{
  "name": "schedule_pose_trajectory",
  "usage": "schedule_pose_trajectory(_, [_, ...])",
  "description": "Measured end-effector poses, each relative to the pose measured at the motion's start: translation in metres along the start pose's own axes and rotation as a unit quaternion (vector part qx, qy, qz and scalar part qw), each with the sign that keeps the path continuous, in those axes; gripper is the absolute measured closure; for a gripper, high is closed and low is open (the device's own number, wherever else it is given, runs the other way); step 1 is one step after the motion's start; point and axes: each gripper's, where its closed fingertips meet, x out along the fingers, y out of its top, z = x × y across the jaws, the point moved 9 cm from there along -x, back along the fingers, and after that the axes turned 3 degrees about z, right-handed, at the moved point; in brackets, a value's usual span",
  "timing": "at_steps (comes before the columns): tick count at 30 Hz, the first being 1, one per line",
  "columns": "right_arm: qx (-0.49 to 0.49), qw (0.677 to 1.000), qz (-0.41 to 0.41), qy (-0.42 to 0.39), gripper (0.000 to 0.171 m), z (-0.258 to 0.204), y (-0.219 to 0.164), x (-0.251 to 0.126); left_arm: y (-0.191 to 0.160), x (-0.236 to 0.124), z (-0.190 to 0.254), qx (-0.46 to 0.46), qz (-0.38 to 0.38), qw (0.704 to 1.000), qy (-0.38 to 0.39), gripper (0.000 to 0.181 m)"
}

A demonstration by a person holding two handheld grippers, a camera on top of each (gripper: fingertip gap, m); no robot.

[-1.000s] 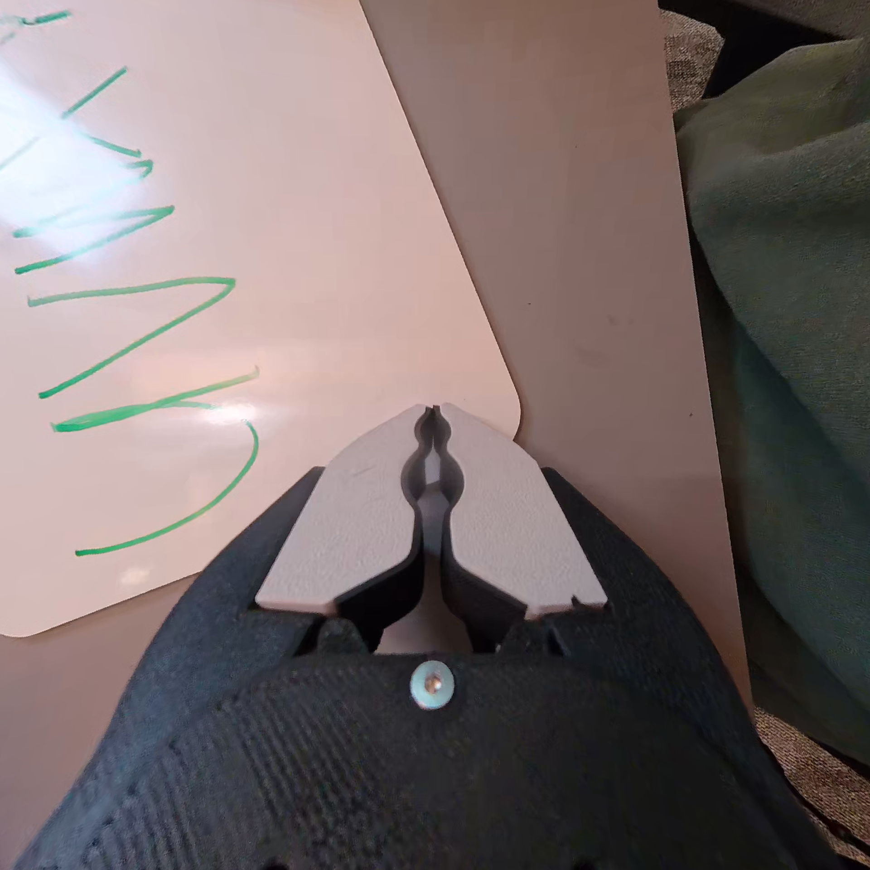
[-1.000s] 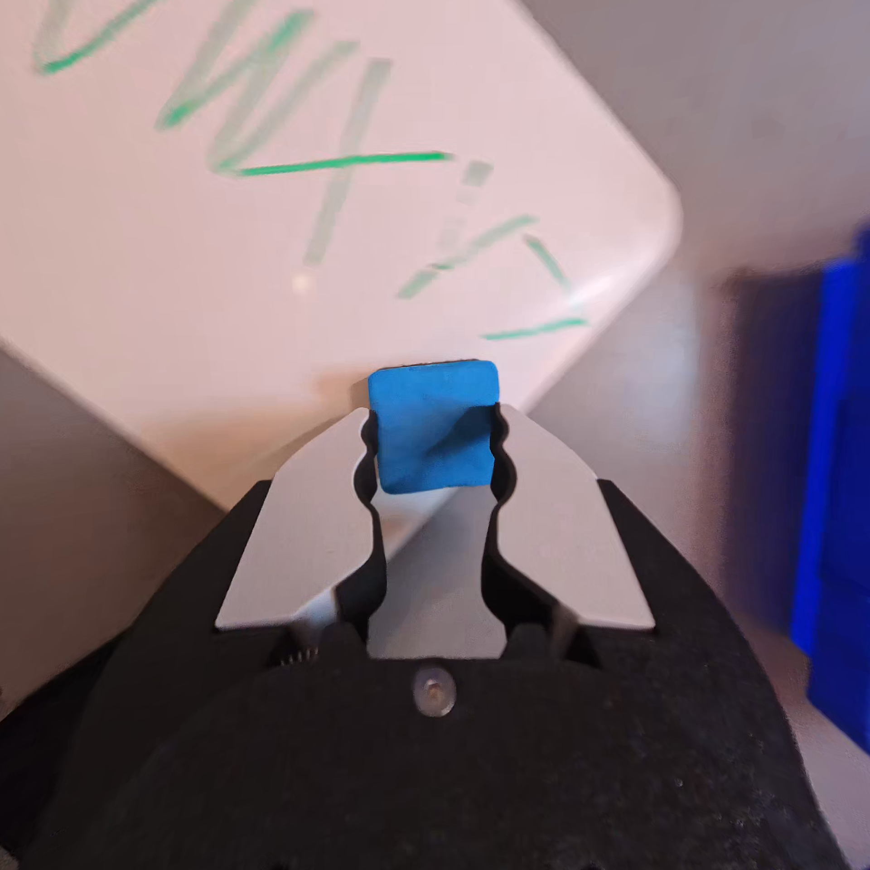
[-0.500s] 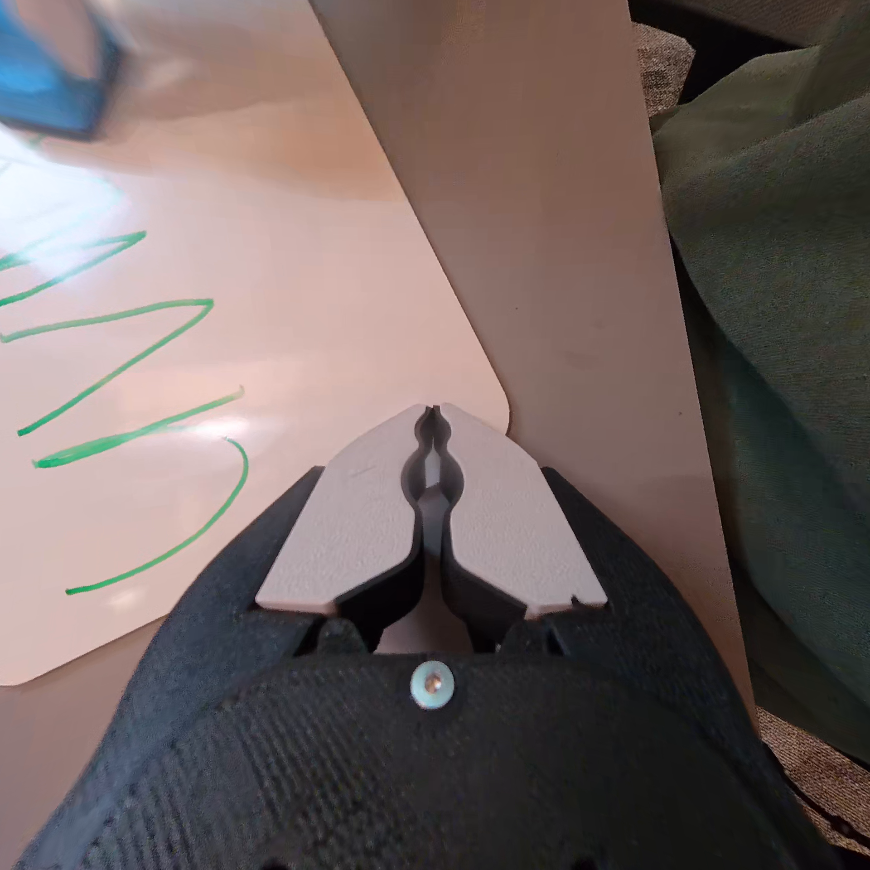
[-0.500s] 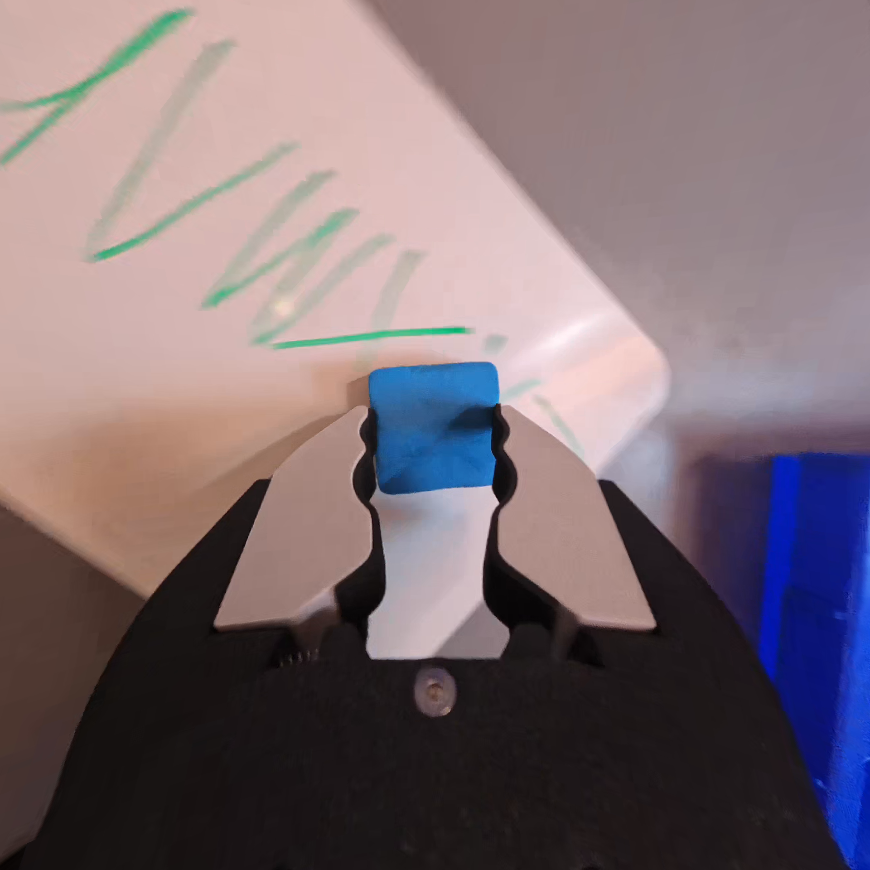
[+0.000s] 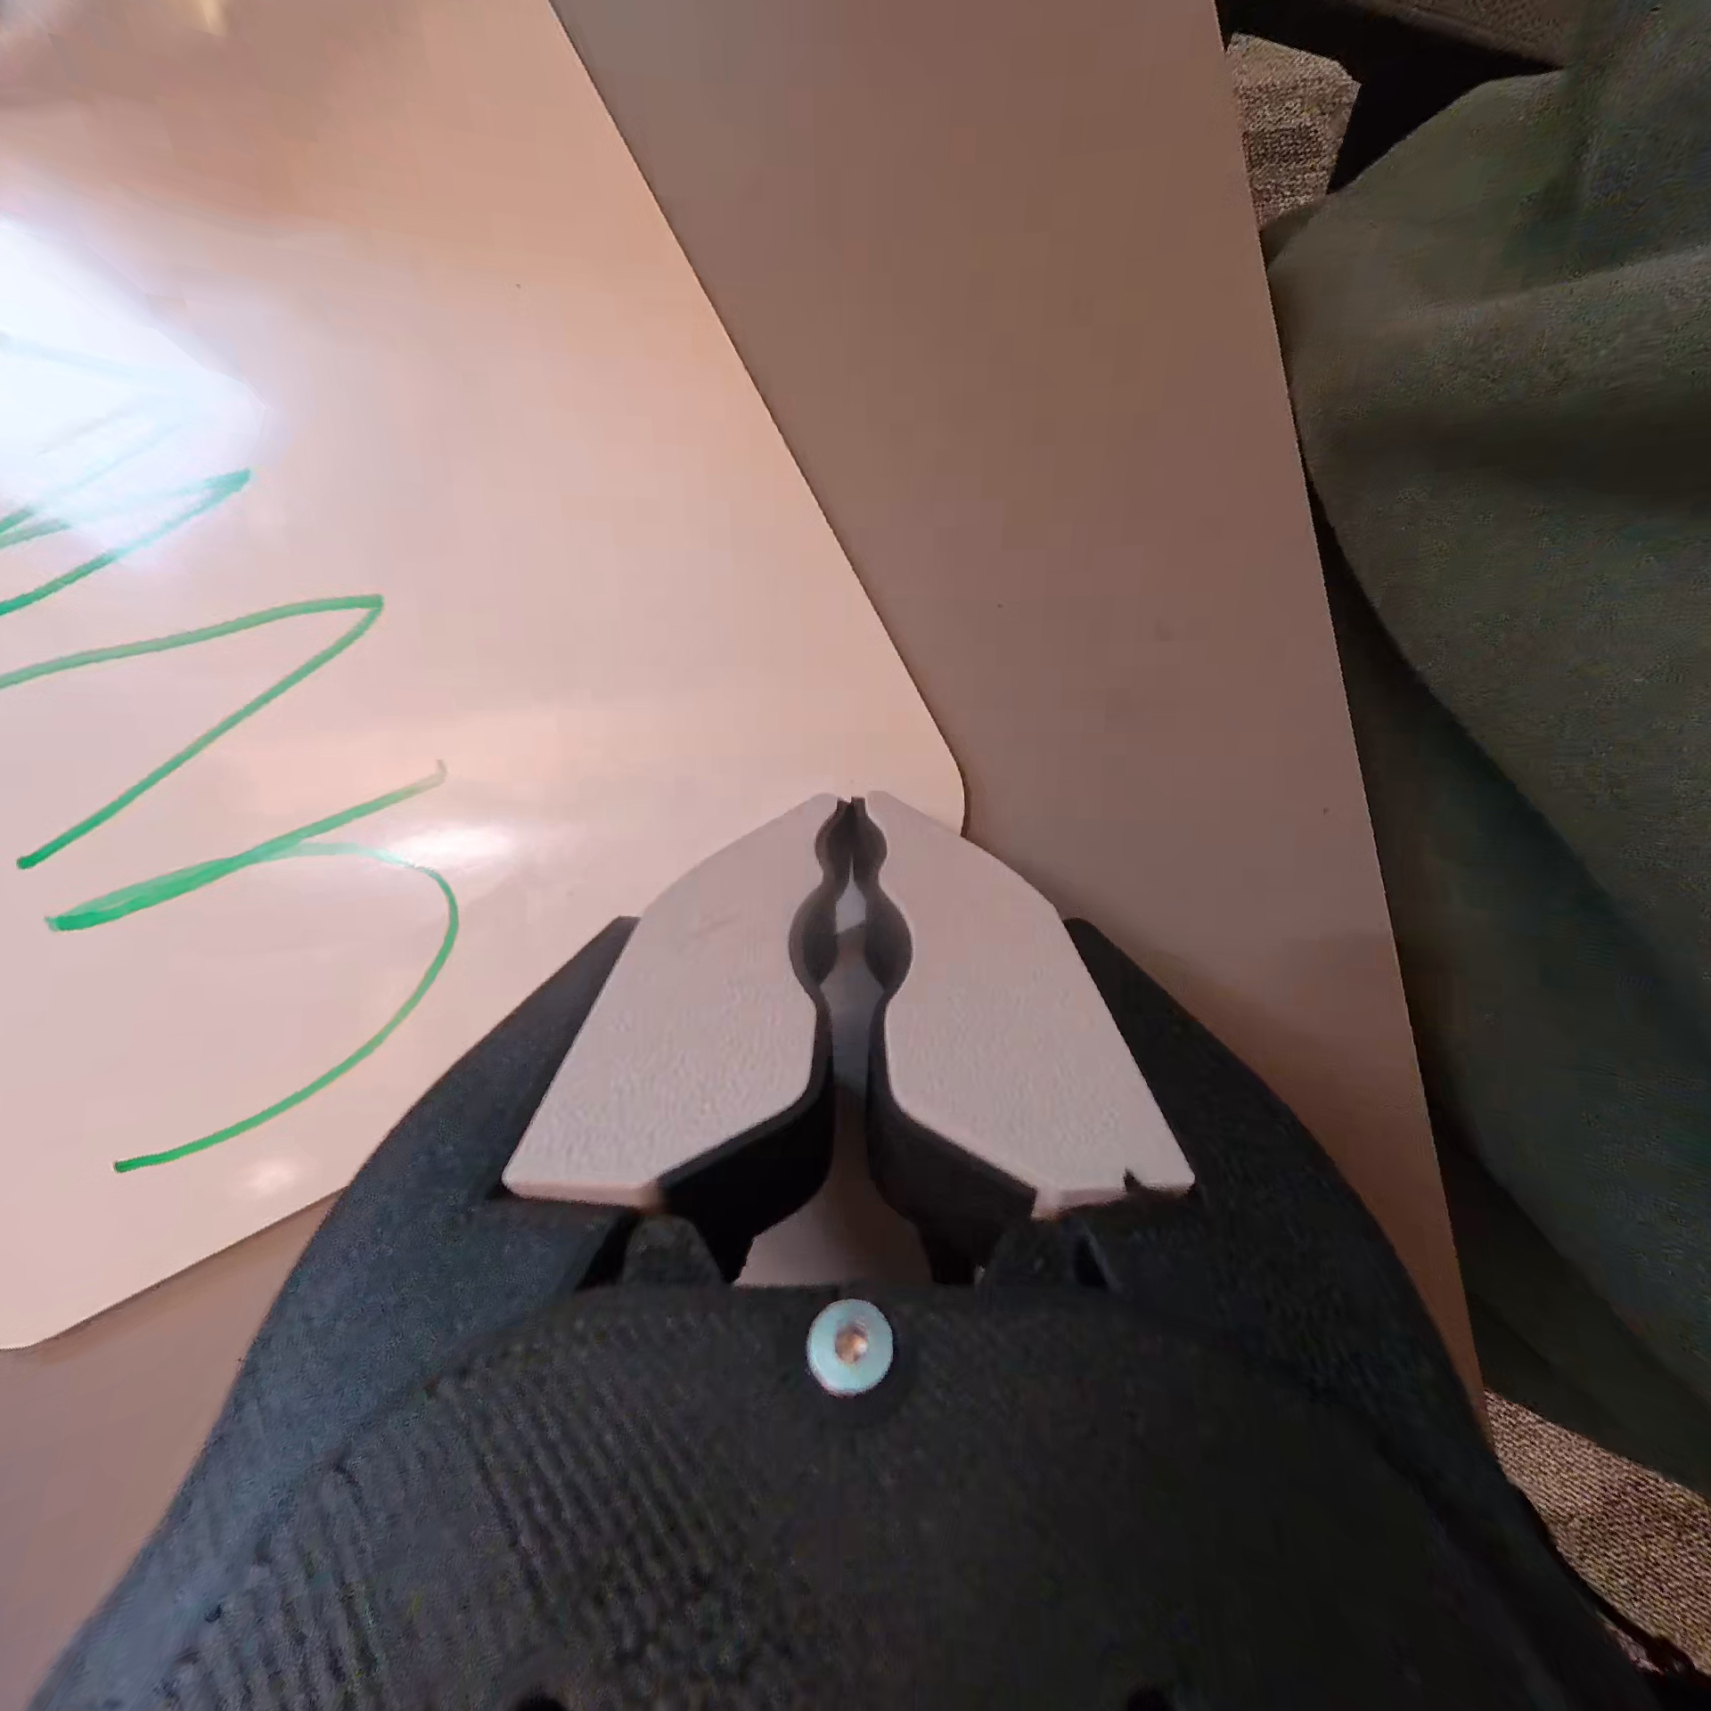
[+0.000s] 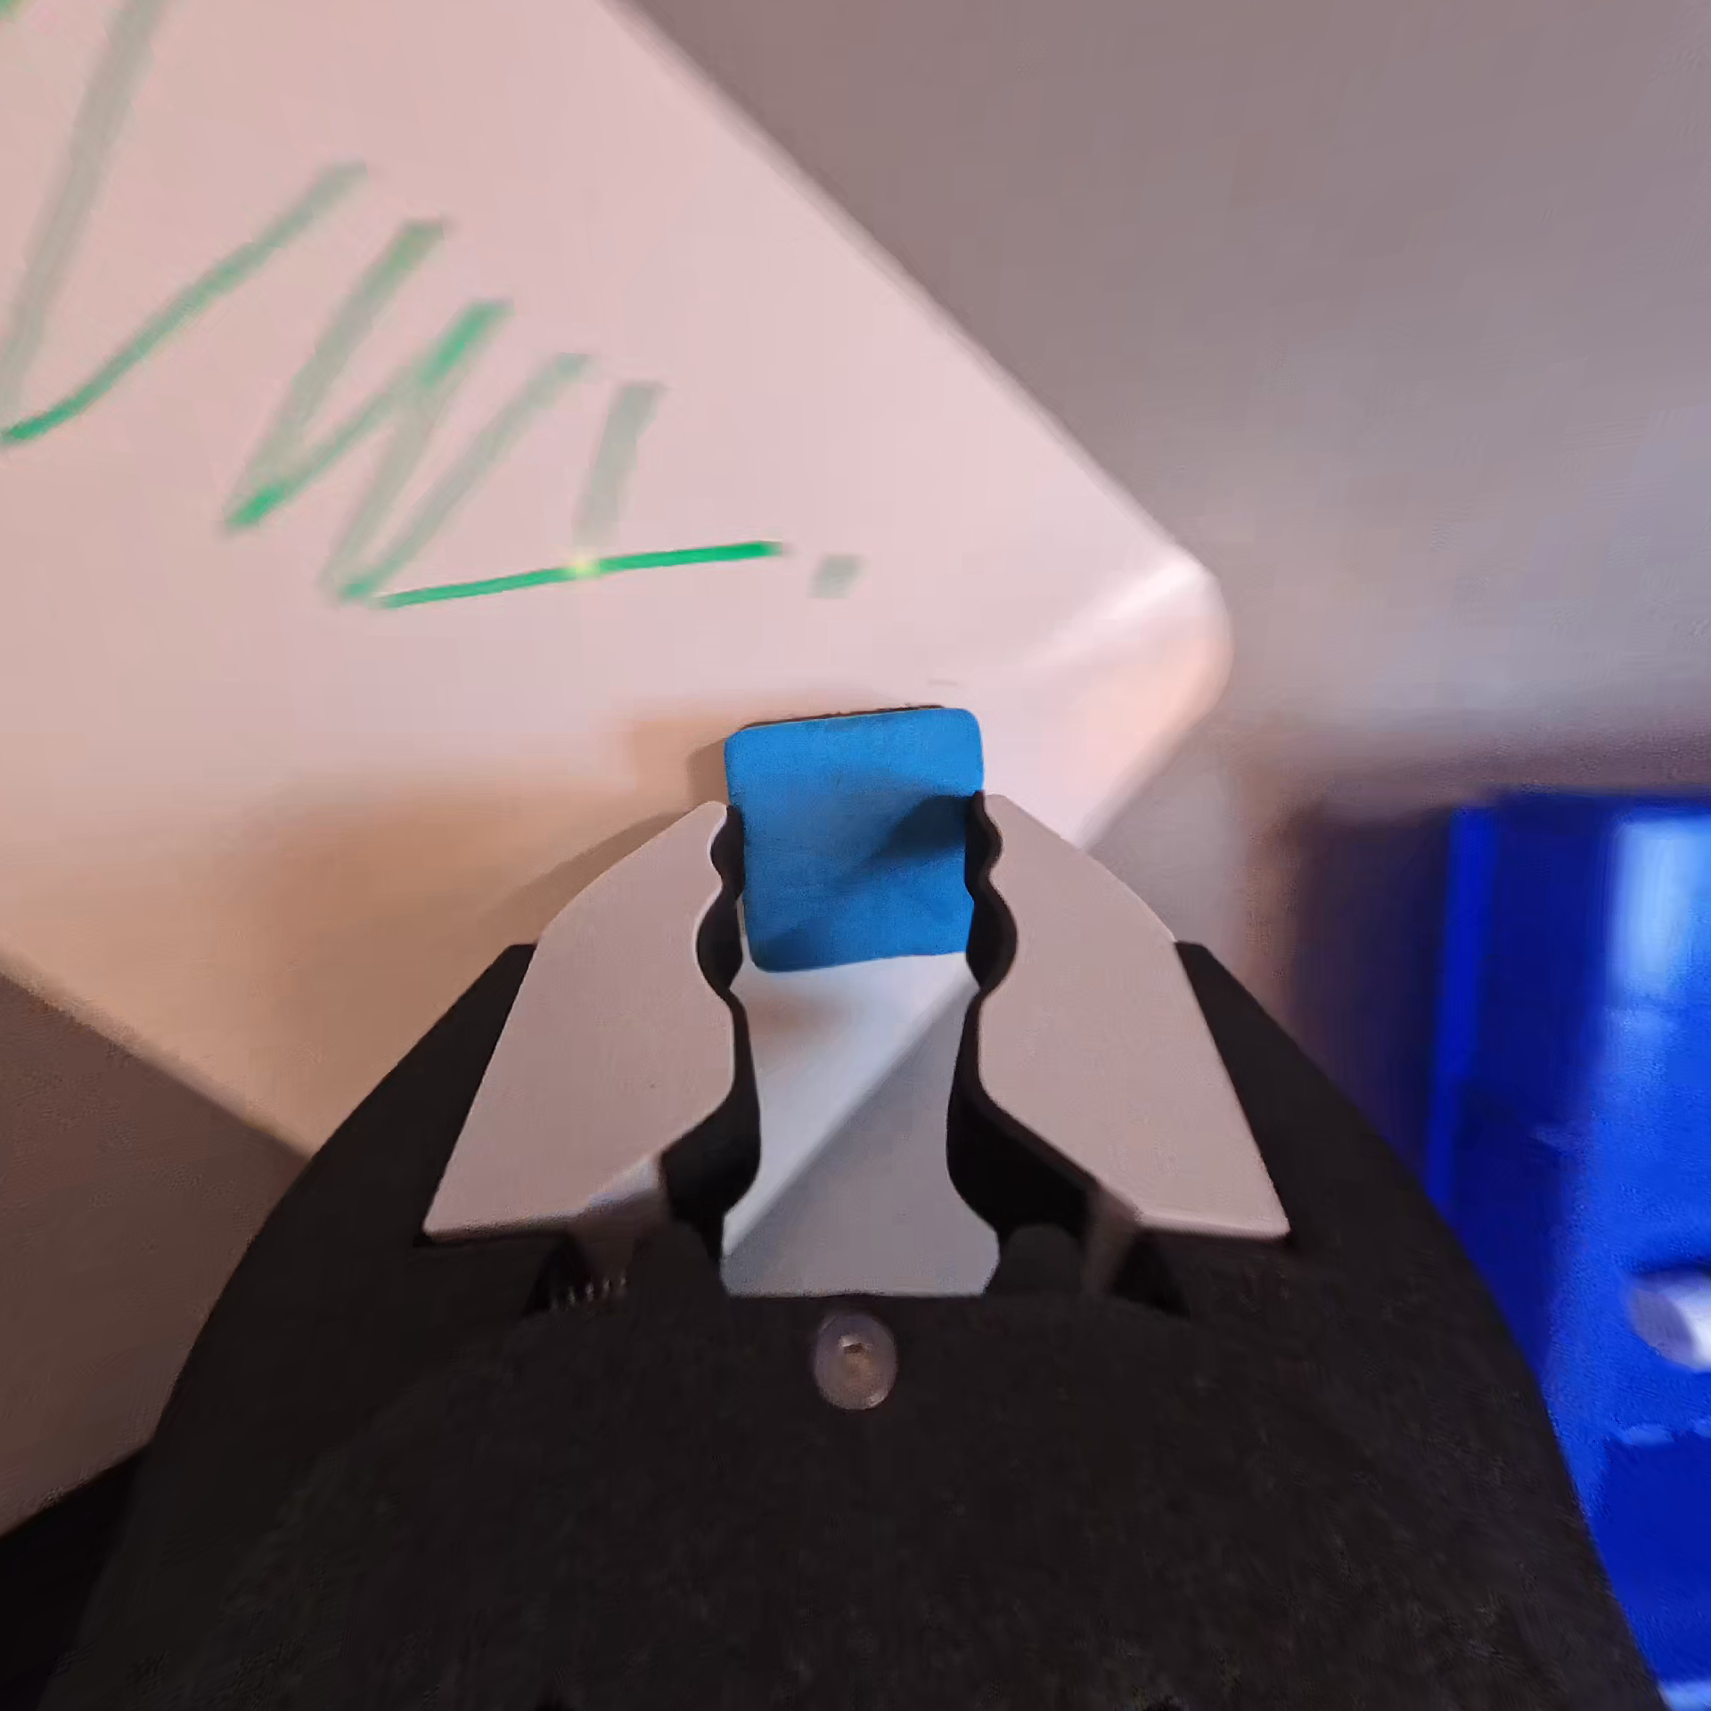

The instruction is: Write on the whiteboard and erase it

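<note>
Only right gripper (image 6: 850, 815) view shows eraser (image 6: 850, 838).

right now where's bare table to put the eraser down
A bare table strip runs between the whiteboard edge and the green cloth. More lies past the board's corner, left of the blue bin. The right tongs grip the eraser; green marks crowd the board.

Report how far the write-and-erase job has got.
Done: green marker strokes cover the white whiteboard. In hand: the right gripper clamps a blue square eraser over the board's corner; the left gripper is shut, empty. Left: most strokes remain.
</note>
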Motion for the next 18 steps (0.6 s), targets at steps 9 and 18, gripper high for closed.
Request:
schedule_pose_trajectory(9, [0.017, 1.0, -0.012, -0.015, 0.124, 0.019, 0.011, 0.007, 0.0, 0.0, 0.001, 0.004, -0.002, 1.0, 0.003, 0.181])
schedule_pose_trajectory(18, [-0.023, 1.0, 0.004, 0.011, 0.125, 0.0, 0.043, 0.022, 0.0, 0.0, 0.0, 0.0, -0.001, 1.0, 0.004, 0.181])
